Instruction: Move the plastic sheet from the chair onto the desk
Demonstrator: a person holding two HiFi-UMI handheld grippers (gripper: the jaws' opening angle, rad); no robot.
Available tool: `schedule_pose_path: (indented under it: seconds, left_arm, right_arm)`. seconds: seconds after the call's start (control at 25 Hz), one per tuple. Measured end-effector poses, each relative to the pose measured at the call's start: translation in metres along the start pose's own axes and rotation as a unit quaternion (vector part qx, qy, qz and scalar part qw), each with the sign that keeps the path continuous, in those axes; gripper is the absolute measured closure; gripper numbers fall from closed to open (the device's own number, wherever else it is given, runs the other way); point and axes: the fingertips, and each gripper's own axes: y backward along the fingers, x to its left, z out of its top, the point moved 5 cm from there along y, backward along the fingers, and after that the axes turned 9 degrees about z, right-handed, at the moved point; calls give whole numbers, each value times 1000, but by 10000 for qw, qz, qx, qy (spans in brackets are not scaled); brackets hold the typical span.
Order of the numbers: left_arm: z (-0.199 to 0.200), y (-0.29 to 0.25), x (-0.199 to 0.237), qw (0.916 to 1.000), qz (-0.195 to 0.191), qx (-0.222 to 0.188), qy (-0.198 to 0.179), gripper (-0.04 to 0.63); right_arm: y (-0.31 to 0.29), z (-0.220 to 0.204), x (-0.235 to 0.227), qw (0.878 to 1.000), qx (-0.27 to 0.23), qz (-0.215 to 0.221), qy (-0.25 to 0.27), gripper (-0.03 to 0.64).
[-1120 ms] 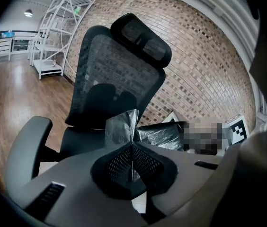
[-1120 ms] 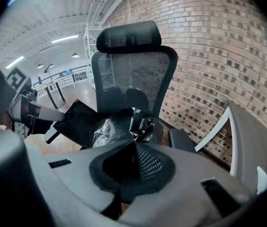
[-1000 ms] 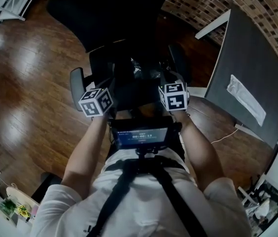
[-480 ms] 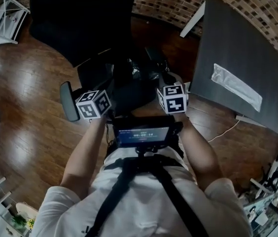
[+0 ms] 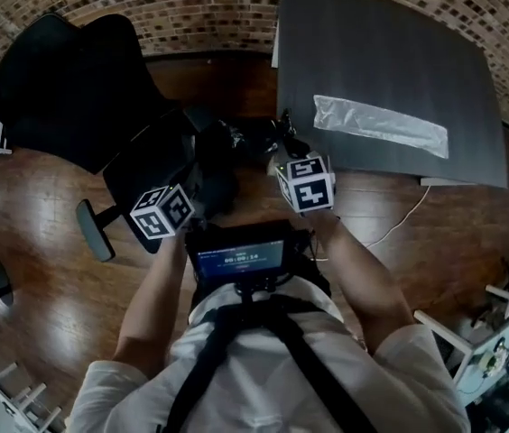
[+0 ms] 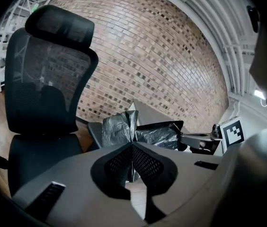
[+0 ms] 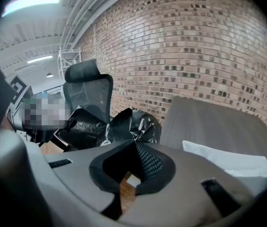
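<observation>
You have no legible writing here: the lit screen (image 5: 239,258) at your chest shows characters too small to read, and the left cube (image 5: 161,212) and right cube (image 5: 306,183) carry only black-and-white square markers.

Head view steeply down; gripper views low, forward, close; all share chair (image 5: 65,79).

in the head view the left forearm (image 5: 151,296) and right forearm (image 5: 358,269) reach up from the lower middle toward mid-frame, side by side. the left tongs (image 6: 132,145) and right tongs (image 7: 134,145) tilt downward, each clamped tight on a fold of the black plastic sheet (image 6: 117,126).
</observation>
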Motion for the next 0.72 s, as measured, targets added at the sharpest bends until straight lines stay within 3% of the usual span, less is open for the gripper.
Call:
schedule_pose_path:
  seconds: [0.4,0.72]
  left_arm:
    - [-21,-43,-139,9965,-583,113,-590,593]
    - [-34,-68,-225,9910,-926,312,-918,593]
  right_arm:
    - [88,-40,-118,9967,-355,-612,-393,612]
    - [143,-58,-182,9927,-410,-963,-596,612]
